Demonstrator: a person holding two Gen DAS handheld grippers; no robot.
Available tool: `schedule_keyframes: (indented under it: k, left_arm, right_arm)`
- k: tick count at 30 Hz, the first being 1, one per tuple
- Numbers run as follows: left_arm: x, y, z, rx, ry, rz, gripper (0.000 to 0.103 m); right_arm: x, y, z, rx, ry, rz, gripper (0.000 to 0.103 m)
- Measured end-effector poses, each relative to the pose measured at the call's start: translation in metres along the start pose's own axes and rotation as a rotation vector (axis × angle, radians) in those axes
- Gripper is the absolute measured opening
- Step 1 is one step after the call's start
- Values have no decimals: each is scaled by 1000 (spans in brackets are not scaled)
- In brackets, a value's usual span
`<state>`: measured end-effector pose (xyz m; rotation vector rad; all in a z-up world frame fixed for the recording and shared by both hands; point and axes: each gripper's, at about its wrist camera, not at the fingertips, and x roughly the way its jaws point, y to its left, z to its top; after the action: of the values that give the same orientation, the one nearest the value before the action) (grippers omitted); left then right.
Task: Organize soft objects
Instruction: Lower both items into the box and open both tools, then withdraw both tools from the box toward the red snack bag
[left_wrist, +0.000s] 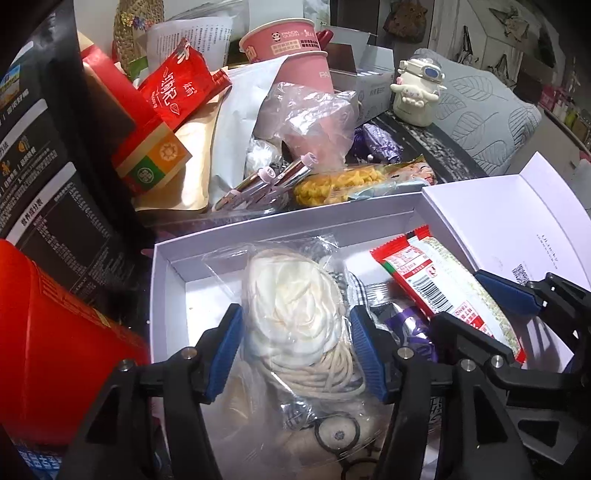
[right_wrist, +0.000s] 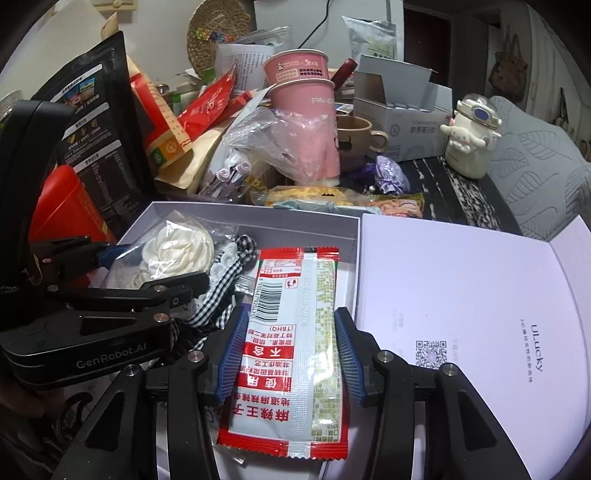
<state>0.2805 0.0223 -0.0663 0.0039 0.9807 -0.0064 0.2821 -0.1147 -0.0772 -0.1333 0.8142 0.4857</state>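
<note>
Left claw half-open around a clear plastic bag of cream fabric and cord; right claw half-open, astride a red-edged snack packet, gripping nothing.

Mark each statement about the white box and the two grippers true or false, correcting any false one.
1. The red-edged snack packet sits between the right gripper fingers. True.
2. The clear bag with the cream fabric flower lies outside the white box. False: it lies inside the box, between the left gripper fingers.
3. The pink cups stand stacked behind the box. True.
4. The box lid is closed. False: it lies open to the right.
</note>
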Motion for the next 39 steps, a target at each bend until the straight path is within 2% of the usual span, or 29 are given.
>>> schedule_keyframes:
  k: [6,13,16,17,23,31,39]
  left_arm:
    - [-5,-3,1,-17,7,51,64]
    - [-28,-3,-7,-29,-12,32,65]
    - [-43,-6,-8,-21,-36,41,82]
    - [-50,-7,-8,-22,-55,54,83]
    - [-84,-11,-10,-24,-100,43,83]
    - [-148,-22,-17,-9,-212,13,83]
    - [-215,-35,-40,13,-315,-27,83]
  right_arm:
    - [-7,2,2,-8,-8,-19,55]
    - [-35,3,0,3,-48,-8,60]
    - [-50,5,0,2,-67,-9,60]
    - [-57,7,-1,-2,-74,-12,60]
    - [-95,13,-1,-17,-127,-34,60]
    - [-159,19,-6,-31,-224,-57,61]
    - [-219,29,-22,-42,-303,-74,63]
